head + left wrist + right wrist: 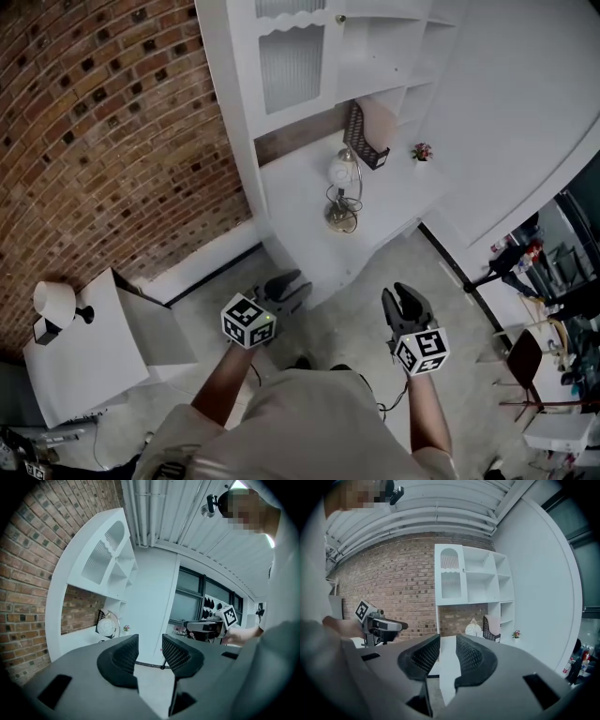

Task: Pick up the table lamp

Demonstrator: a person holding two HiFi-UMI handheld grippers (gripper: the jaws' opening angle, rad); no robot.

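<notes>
Black, mesh-textured pads on my left hand-held gripper stand wide and empty. My right hand-held gripper is narrower, also empty. Round-headed table lamp sits on the white desk, well apart from both.

No legible text or labels.

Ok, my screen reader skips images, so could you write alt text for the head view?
A person holds the left gripper and right gripper, both open and empty, toward a desk with a round lamp on it, by a brick wall. A shaded lamp sits on a side table at left.
</notes>
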